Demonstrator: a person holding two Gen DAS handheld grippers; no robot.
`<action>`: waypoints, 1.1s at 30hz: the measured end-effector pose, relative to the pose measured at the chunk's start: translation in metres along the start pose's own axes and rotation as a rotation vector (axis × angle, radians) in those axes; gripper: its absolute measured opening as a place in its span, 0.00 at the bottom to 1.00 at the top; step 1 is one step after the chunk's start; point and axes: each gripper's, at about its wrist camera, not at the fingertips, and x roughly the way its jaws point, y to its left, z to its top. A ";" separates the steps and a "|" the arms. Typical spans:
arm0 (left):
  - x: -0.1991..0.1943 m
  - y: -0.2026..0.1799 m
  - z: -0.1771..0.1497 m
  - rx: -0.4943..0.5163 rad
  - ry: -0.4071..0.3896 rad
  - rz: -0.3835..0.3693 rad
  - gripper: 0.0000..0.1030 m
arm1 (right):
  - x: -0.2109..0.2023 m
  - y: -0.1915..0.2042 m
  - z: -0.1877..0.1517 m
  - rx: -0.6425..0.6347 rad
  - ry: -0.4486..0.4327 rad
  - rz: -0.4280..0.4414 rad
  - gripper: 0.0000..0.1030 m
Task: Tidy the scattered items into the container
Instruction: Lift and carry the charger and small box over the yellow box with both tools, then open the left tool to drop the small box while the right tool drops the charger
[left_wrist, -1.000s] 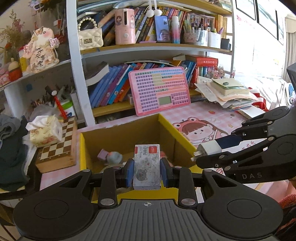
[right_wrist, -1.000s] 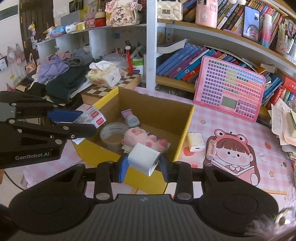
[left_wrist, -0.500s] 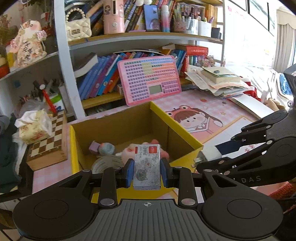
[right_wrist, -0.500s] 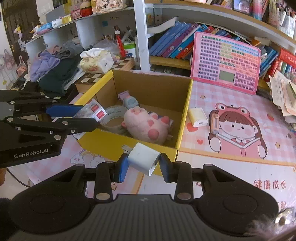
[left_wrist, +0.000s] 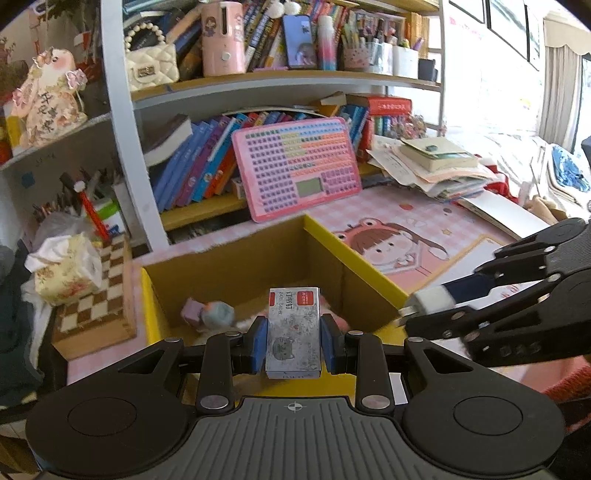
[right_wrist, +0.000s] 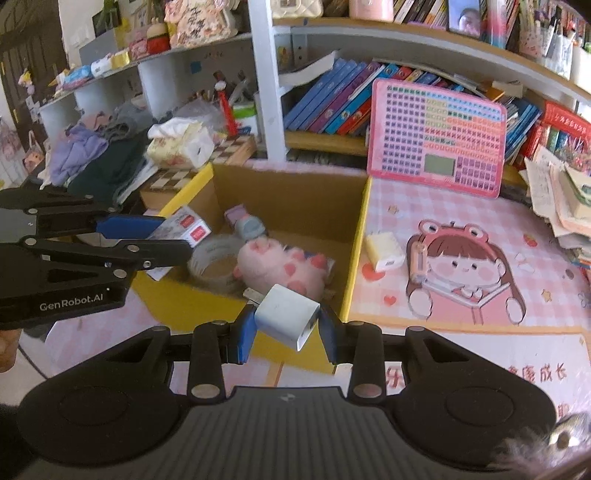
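My left gripper (left_wrist: 293, 341) is shut on a small grey staple box (left_wrist: 293, 332) with red labels, held over the near-left edge of the yellow cardboard box (left_wrist: 354, 258). My right gripper (right_wrist: 286, 332) is shut on a white charger plug (right_wrist: 286, 317), held over the box's near wall (right_wrist: 177, 299). Inside the box lie a pink plush toy (right_wrist: 280, 271), a tape roll (right_wrist: 216, 262) and a small purple and grey toy (right_wrist: 245, 223). The left gripper (right_wrist: 177, 232) with the staple box (right_wrist: 184, 227) shows in the right wrist view, the right gripper (left_wrist: 413, 310) in the left wrist view.
A white power bank (right_wrist: 384, 249) and a small pink tube (right_wrist: 417, 260) lie on the pink mat (right_wrist: 480, 295) right of the box. A pink keyboard toy (right_wrist: 436, 144) leans on the bookshelf. A chessboard box (left_wrist: 96, 306) with tissues (left_wrist: 66, 269) stands left. Papers (left_wrist: 436, 166) pile at right.
Both grippers have moved forward and lower toward the box, so it looms larger. Both still hold their items.
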 end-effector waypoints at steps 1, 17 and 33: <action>0.002 0.004 0.002 -0.001 -0.004 0.010 0.28 | 0.001 -0.001 0.003 0.002 -0.007 -0.005 0.34; 0.101 0.049 0.002 0.058 0.205 0.076 0.28 | 0.114 0.012 0.068 -0.179 0.054 -0.011 0.34; 0.130 0.047 -0.004 0.070 0.322 0.078 0.35 | 0.202 0.007 0.092 -0.199 0.229 -0.048 0.34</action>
